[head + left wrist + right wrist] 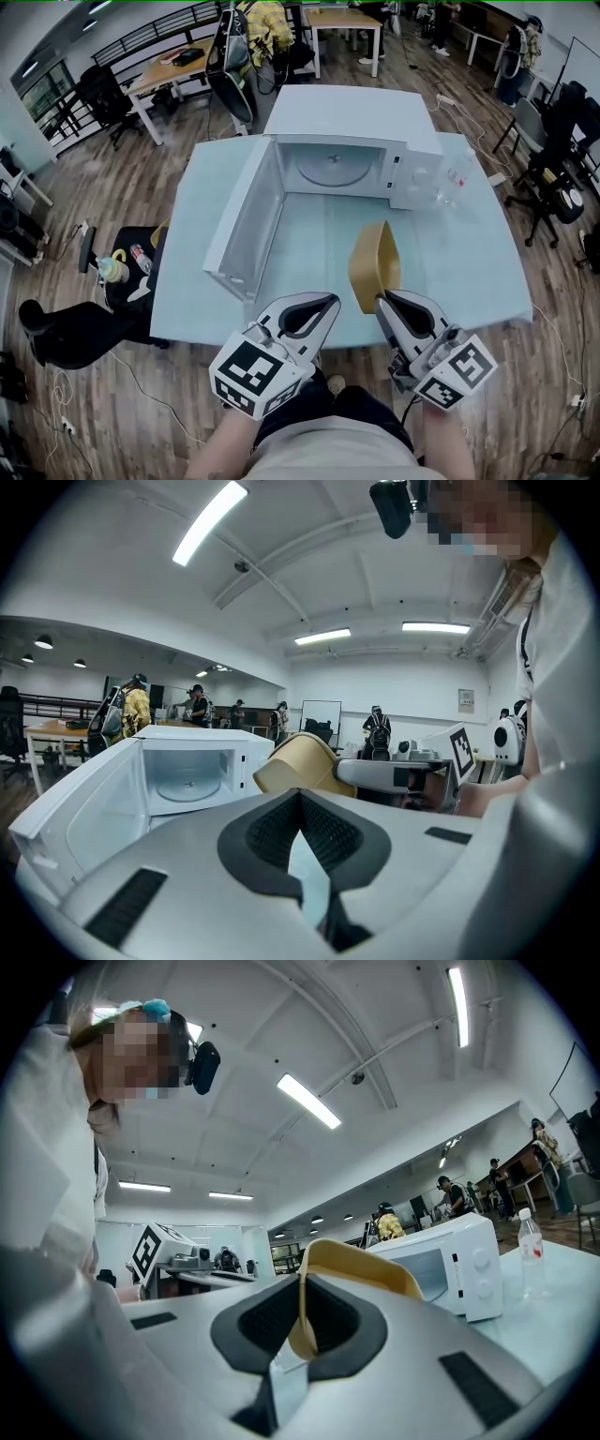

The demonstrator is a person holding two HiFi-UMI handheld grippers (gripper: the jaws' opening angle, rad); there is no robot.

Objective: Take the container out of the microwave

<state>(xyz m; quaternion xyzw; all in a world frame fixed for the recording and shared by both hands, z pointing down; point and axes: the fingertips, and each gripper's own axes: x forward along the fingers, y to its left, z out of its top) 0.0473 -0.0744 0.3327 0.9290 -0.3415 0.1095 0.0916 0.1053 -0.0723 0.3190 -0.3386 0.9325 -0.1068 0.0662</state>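
The white microwave (412, 169) stands at the back of the table with its door (246, 220) swung open to the left; its turntable is bare. A tan container (375, 267) hangs tilted above the table in front of it. My right gripper (380, 298) is shut on the container's rim, and that rim (302, 1335) runs between the pads in the right gripper view. My left gripper (326, 302) hovers just left of the container, shut, with nothing in it. From the left gripper view the container (295, 761) shows to the right of the open microwave (187, 761).
A clear plastic bottle (457, 178) stands on the pale blue table (469, 272) right of the microwave. Office chairs, desks and several people fill the room around it. A cluttered black chair (127, 267) sits by the table's left edge.
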